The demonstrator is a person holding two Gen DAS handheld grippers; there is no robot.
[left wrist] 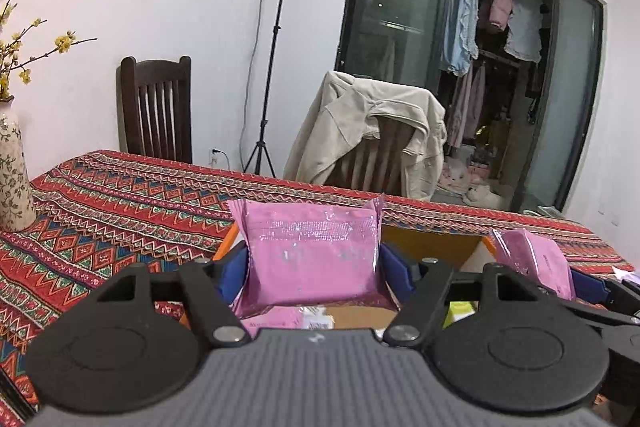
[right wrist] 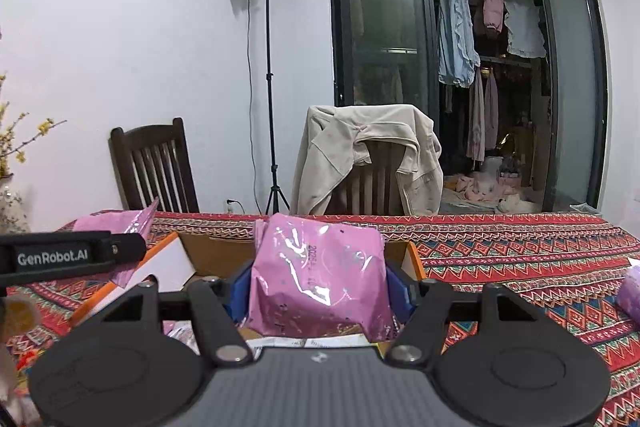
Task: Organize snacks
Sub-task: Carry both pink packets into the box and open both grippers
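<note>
My left gripper (left wrist: 312,267) is shut on a pink snack packet (left wrist: 312,251), held between its blue pads above an open cardboard box (left wrist: 432,247). My right gripper (right wrist: 320,279) is shut on another pink snack packet (right wrist: 320,275), also above the open cardboard box (right wrist: 216,255). The right gripper's packet shows in the left wrist view (left wrist: 536,263) at the right. The left gripper's packet shows in the right wrist view (right wrist: 120,227) at the left, behind a black strap. Pink and white packets (left wrist: 296,321) lie inside the box.
The table wears a red patterned cloth (left wrist: 120,211). A flowered vase (left wrist: 14,179) stands at the left. Two wooden chairs (right wrist: 154,167) stand behind the table, one draped with a beige jacket (right wrist: 368,155). A light stand (right wrist: 270,87) is by the wall. A purple packet (right wrist: 630,291) lies at the right.
</note>
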